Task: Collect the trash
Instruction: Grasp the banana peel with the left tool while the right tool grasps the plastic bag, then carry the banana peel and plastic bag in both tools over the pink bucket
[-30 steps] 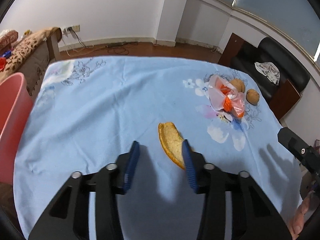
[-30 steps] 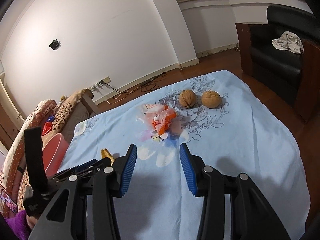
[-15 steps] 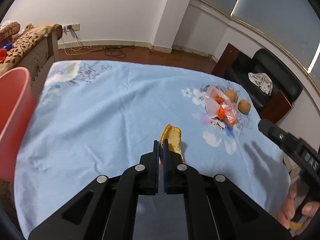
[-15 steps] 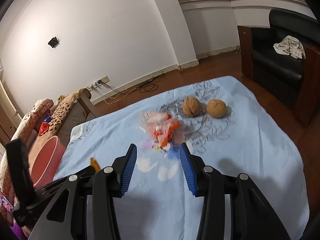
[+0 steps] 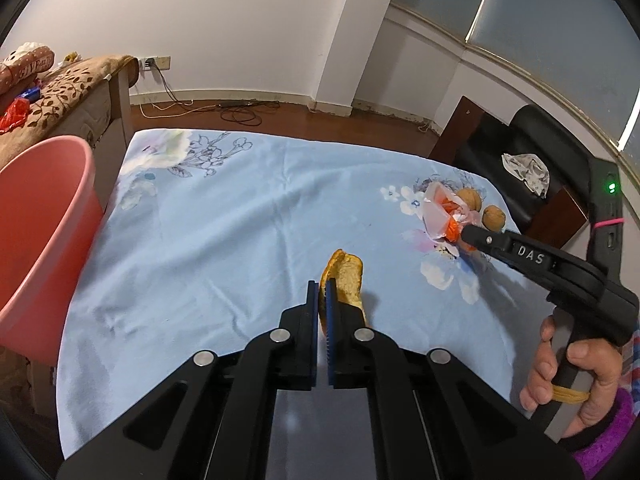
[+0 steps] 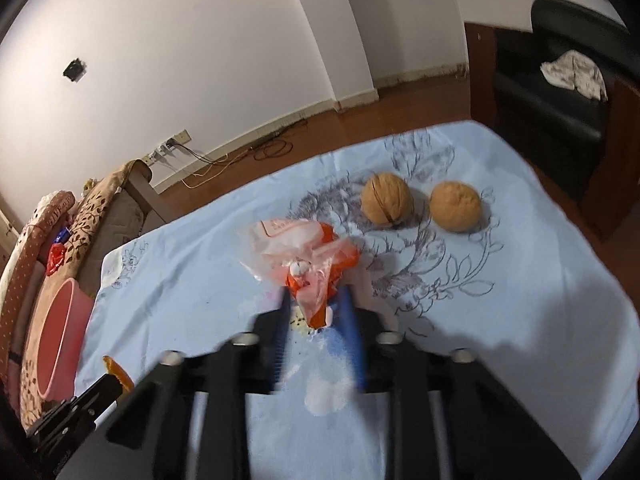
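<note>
My left gripper [image 5: 322, 289] is shut on an orange peel [image 5: 347, 278] and holds it just above the blue flowered tablecloth [image 5: 240, 224]. The peel [image 6: 117, 372] also shows at the lower left of the right wrist view. My right gripper [image 6: 314, 303] has its blue pads on either side of a crumpled orange-and-clear plastic wrapper [image 6: 306, 256], with a narrow gap between them. The frame is blurred there, so a firm grip is not clear. The wrapper [image 5: 444, 216] and right gripper [image 5: 466, 232] also show in the left wrist view.
A pink bin [image 5: 40, 224] stands at the table's left edge, also in the right wrist view [image 6: 60, 336]. Two walnuts [image 6: 387, 199] [image 6: 455, 206] lie behind the wrapper. A patterned sofa [image 5: 60, 92] is far left, a black armchair [image 5: 532, 152] far right.
My left gripper shut on the peel and lifted it. My right gripper moved forward to the wrapper and its jaws narrowed around it.
</note>
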`<state>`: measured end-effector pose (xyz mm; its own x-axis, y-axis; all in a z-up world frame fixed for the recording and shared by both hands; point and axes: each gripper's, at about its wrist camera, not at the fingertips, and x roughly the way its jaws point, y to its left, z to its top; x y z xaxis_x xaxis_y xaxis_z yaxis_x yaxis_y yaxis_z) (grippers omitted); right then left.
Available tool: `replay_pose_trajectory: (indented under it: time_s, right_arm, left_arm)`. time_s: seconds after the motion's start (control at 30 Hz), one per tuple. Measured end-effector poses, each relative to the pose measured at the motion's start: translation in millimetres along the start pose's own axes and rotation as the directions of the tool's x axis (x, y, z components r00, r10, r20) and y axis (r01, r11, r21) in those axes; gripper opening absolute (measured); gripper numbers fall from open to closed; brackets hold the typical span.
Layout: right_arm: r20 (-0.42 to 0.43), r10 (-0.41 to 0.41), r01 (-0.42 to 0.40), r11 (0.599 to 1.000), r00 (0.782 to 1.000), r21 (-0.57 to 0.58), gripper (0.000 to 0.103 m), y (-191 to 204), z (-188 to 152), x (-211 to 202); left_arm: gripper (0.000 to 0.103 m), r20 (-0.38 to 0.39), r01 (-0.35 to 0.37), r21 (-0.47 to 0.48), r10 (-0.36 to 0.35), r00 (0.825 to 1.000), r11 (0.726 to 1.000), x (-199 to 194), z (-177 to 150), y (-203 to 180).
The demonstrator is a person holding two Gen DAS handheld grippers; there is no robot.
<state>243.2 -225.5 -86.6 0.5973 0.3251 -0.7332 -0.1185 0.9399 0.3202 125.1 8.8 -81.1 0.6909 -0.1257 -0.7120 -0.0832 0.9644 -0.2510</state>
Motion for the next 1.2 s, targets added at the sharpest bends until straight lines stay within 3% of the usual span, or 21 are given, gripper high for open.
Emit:
replay_pose_trajectory:
  time_s: [0.23,0.5,1.2]
  right_arm:
    - [0.047,0.002,0.0,0.999,0.999,-0.036,0.006,8.9,-6.1,-15.4]
    - [0.119,0.047,-0.031,0.99,0.992,-0.135,0.006,47.3,-21.4,-48.5]
    - [0.109,0.202,-0.157,0.933,0.973,-0.324,0.006,147.9,-53.1,-83.6]
  left_arm:
    - [0.003,0.011,-0.006,-0.031,0.006,1.0,0.999,-5.4,1.4,10.5]
    - [0.003,0.062,-0.049,-0.053,0.053,0.997,0.997,-25.9,6.1,22.9]
    - [0.003,0.196,-0.124,-0.212,0.166,0.966,0.969,-99.5,6.1,89.6]
